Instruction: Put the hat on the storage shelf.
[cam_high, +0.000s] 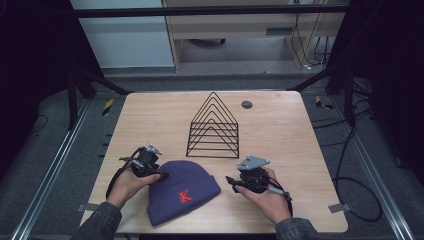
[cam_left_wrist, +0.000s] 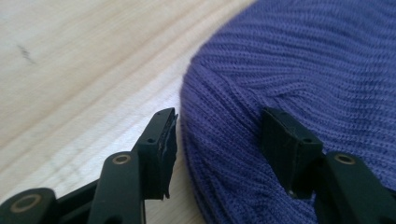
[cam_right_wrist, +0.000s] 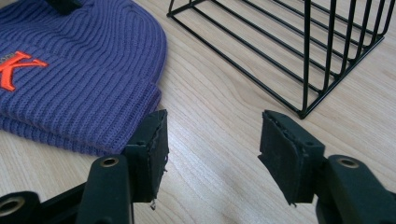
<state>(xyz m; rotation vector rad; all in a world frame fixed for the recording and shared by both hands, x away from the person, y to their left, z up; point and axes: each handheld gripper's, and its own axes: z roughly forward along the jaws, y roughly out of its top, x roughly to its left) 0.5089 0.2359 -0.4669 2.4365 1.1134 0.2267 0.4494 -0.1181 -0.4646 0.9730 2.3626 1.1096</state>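
Two parted tools: left tool (cam_left_wrist: 219, 135) straddles beanie (cam_left_wrist: 299, 70) edge; right tool (cam_right_wrist: 212, 140) over bare table (cam_right_wrist: 219, 186).

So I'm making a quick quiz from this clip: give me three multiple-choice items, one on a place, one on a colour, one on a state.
1. The wire rack stands where?
A. beyond the beanie
B. on the beanie
C. on the floor

2. The letter K on the beanie is
A. white
B. red
C. green

3. The right gripper is
A. clamped on the rack
B. clamped on the beanie
C. open over bare table

Answers: 1 A, the rack sits farther up the table. 2 B, red stitching on purple knit. 3 C, only wood shows between its jaws.
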